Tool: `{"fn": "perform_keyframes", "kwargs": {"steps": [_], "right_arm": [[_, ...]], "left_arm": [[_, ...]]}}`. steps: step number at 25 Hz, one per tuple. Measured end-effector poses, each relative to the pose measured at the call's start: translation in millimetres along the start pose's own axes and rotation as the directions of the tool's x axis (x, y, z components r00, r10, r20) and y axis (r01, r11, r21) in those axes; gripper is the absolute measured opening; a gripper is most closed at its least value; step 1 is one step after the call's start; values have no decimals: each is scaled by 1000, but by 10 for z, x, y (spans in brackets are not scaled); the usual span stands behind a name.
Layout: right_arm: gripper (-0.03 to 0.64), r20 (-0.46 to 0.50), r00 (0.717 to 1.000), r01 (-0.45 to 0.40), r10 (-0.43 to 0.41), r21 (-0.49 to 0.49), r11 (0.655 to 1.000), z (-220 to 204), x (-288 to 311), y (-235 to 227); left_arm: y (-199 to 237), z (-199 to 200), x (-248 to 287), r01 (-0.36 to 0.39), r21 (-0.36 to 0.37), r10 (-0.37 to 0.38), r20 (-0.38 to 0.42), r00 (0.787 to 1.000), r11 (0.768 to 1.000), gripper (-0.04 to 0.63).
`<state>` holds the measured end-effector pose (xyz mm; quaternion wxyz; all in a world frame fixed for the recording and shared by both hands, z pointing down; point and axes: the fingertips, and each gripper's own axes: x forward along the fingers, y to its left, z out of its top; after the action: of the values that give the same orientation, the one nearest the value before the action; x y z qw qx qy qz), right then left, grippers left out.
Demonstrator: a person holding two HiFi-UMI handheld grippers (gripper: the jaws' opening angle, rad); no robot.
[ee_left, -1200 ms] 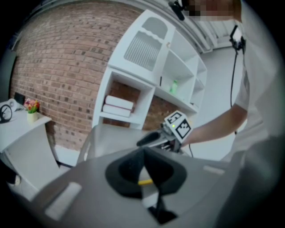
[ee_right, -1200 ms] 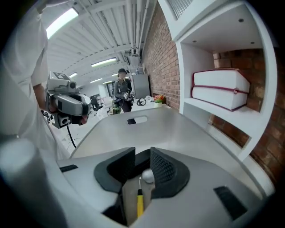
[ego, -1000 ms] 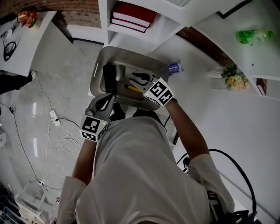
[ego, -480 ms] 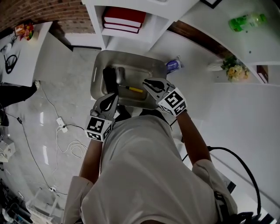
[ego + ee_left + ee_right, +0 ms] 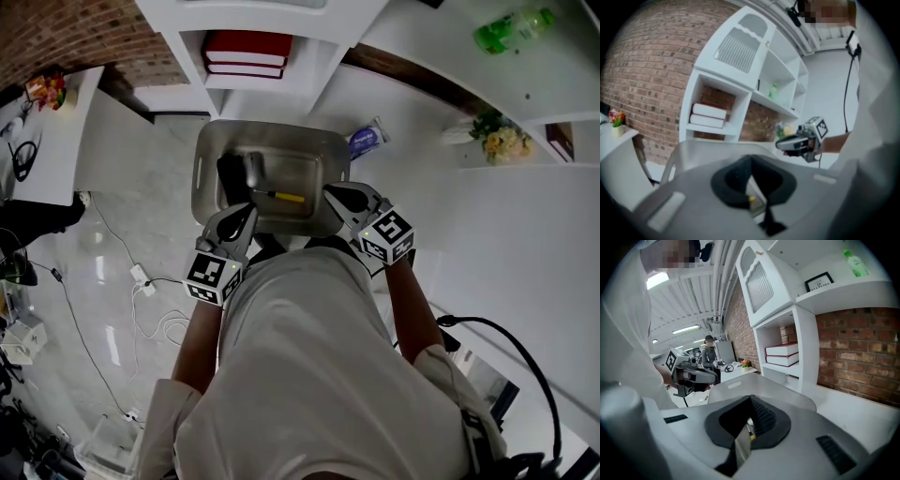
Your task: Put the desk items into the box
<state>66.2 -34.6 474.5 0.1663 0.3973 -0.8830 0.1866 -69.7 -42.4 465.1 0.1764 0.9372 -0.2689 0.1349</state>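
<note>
A metal box stands on the white desk. Inside it are a black item and a yellow-handled tool. My left gripper hovers at the box's near left edge and looks shut and empty. At the near right edge is my right gripper, whose jaws have just been closing with nothing between them and now stand shut. The left gripper view looks over the box past my left gripper. In the right gripper view my right gripper points at the box.
A blue packet lies on the desk right of the box. Behind the box a white shelf holds red books. Flowers and a green bottle are at the right. Cables trail on the floor at the left.
My right gripper has drawn back from over the box to its near right edge and its jaws have closed. The yellow-handled tool now lies alone in the box. The left gripper shifted slightly.
</note>
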Motion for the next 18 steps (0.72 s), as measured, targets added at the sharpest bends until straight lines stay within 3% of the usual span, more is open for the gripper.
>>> {"fn": "perform_keyframes", "kwargs": {"steps": [18], "right_arm": [[3, 21, 998, 66, -67, 62, 996, -74, -125, -70]], "left_arm": [[-89, 56, 58, 63, 21, -63, -5, 998, 998, 3]]}}
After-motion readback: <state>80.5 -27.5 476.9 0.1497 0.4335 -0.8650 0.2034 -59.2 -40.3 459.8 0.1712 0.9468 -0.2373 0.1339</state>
